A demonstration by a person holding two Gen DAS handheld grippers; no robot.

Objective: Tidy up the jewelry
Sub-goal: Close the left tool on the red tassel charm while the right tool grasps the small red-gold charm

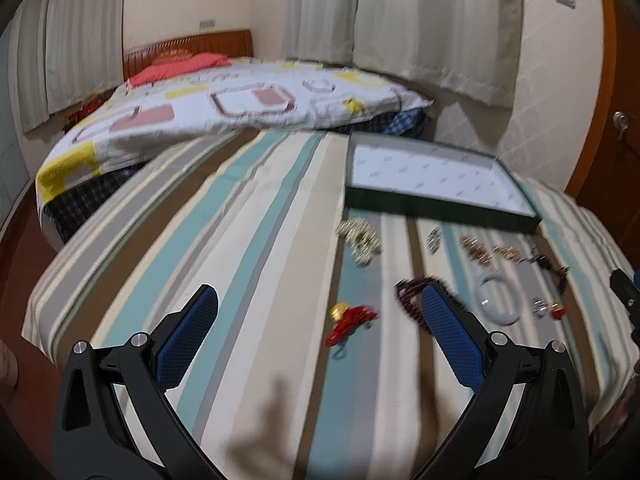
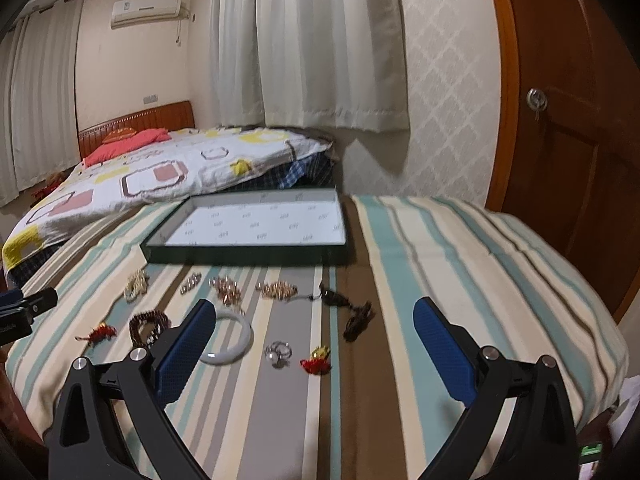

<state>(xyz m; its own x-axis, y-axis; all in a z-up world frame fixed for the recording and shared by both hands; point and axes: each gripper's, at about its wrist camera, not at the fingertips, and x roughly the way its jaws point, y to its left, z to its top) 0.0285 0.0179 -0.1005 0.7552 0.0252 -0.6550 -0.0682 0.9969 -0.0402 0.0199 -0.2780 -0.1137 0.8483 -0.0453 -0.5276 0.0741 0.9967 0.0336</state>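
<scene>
It's a bedroom with pale curtains [image 2: 312,44] and a wooden door [image 2: 560,120], and in the foreground a striped blanket [image 2: 460,248] carries a shallow green tray [image 2: 240,254] with a white lining, nothing in it. The jewelry lies scattered on the blanket just in front of the tray: a white bangle [image 2: 230,336], a dark beaded bracelet [image 2: 148,326], a red charm [image 2: 316,362], a ring [image 2: 278,352] and several gold chains [image 2: 276,290]. The left gripper [image 1: 318,312] and the right gripper [image 2: 312,322] both hover over the pieces with jaws spread wide, gripping nothing.
</scene>
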